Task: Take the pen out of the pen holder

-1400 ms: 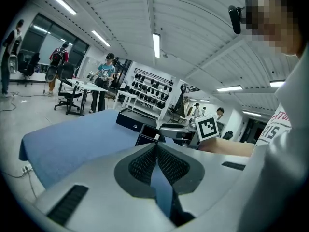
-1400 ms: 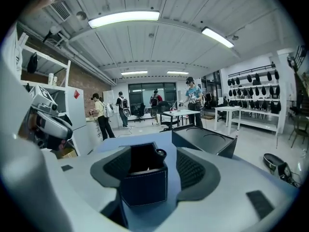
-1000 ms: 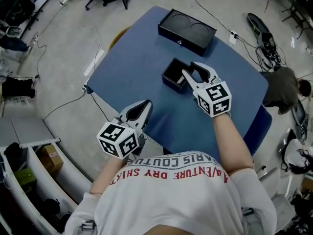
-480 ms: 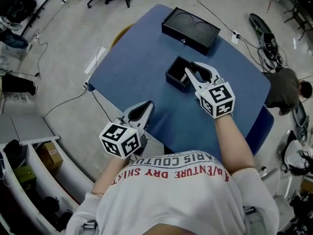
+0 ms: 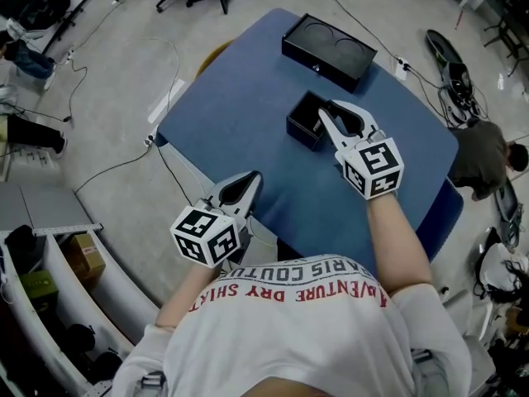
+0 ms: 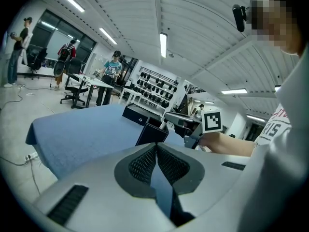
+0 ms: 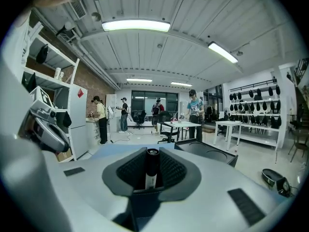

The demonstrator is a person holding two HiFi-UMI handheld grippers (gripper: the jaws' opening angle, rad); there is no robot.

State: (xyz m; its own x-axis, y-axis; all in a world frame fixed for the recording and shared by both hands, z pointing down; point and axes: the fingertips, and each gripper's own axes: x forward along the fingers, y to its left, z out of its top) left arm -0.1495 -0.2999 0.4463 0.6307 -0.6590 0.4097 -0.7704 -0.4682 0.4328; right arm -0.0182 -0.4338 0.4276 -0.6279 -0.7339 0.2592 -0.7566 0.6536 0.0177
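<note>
The black square pen holder (image 5: pixel 302 119) stands on the blue table (image 5: pixel 240 114), and my right gripper (image 5: pixel 325 111) hangs over its right side. In the right gripper view a black pen (image 7: pixel 151 169) with a white band stands upright between the pads, above the holder's rim. The jaws have just been closing and now press on the pen. My left gripper (image 5: pixel 250 179) is shut and holds nothing, at the table's near left edge. From the left gripper view the holder (image 6: pixel 151 135) and the right gripper (image 6: pixel 186 124) show ahead.
A flat black box (image 5: pixel 329 50) with two round recesses lies at the table's far end. A person (image 5: pixel 483 151) crouches on the floor at the right, among cables. Office chairs stand beyond the table, and white shelving (image 5: pixel 50 304) is at the lower left.
The right gripper's jaws have drawn together over the holder and the gripper has lifted slightly. The left gripper has stayed where it was.
</note>
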